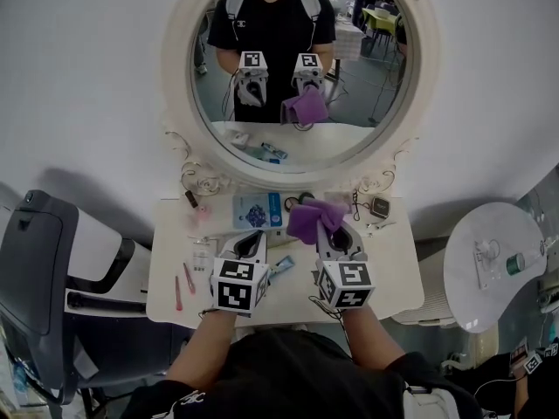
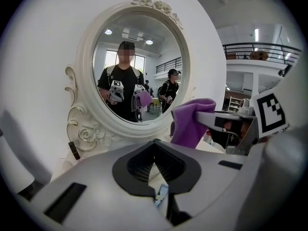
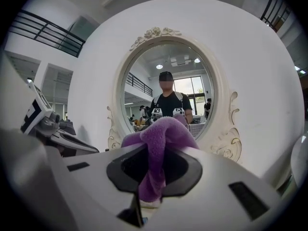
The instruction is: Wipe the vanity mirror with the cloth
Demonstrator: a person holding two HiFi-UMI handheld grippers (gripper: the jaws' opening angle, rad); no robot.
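The oval vanity mirror (image 1: 297,68) in its ornate white frame (image 1: 188,142) stands on the white vanity table (image 1: 393,278), against the wall. My right gripper (image 1: 330,227) is shut on a purple cloth (image 1: 313,218) and holds it above the table, short of the glass. In the right gripper view the cloth (image 3: 159,143) bulges out of the jaws, with the mirror (image 3: 168,95) straight ahead. My left gripper (image 1: 253,238) hovers beside it with its jaws shut and nothing in them. The left gripper view shows the mirror (image 2: 137,66) and the cloth (image 2: 192,121) at right.
Small toiletries lie on the table: a blue packet (image 1: 258,209), pink pens (image 1: 178,291), a dark tube (image 1: 190,199), a small dark gadget (image 1: 380,206). A grey chair (image 1: 35,269) stands at left. A round white side table (image 1: 489,234) with a bottle (image 1: 515,263) stands at right.
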